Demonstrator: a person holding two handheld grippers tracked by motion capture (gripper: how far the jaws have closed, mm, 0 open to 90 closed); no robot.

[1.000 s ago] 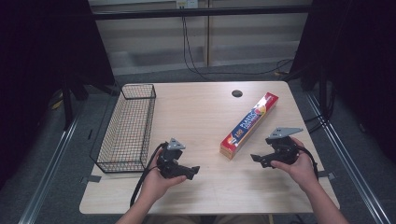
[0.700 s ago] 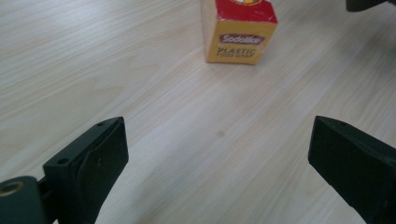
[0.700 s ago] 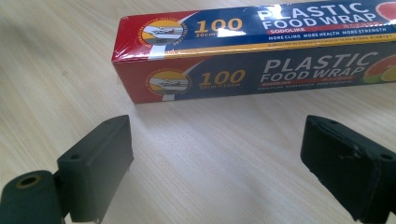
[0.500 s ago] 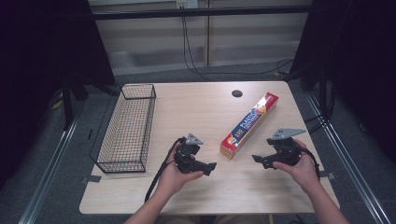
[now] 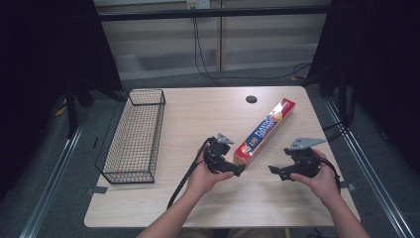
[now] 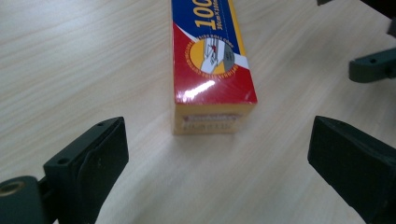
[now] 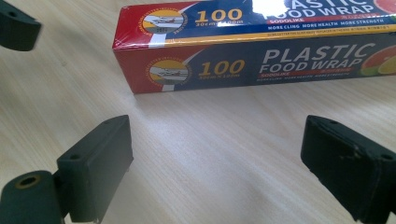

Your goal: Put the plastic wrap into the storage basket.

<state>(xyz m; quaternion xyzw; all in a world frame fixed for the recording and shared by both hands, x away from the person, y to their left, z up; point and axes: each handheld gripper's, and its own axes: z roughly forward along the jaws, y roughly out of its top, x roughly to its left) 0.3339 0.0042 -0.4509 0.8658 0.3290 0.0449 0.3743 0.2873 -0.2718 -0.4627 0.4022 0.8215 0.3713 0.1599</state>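
The plastic wrap box [image 6: 212,65] is faced end-on by the wide-open left gripper [image 6: 219,154]; the right gripper [image 7: 215,163], also open, is kept off its long side.

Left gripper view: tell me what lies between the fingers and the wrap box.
Nothing but bare table. The left gripper is open, and the box end faces the gap between its fingers, untouched.

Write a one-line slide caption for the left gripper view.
Open left gripper faces the near end of a plastic wrap box lying flat on the wooden table.
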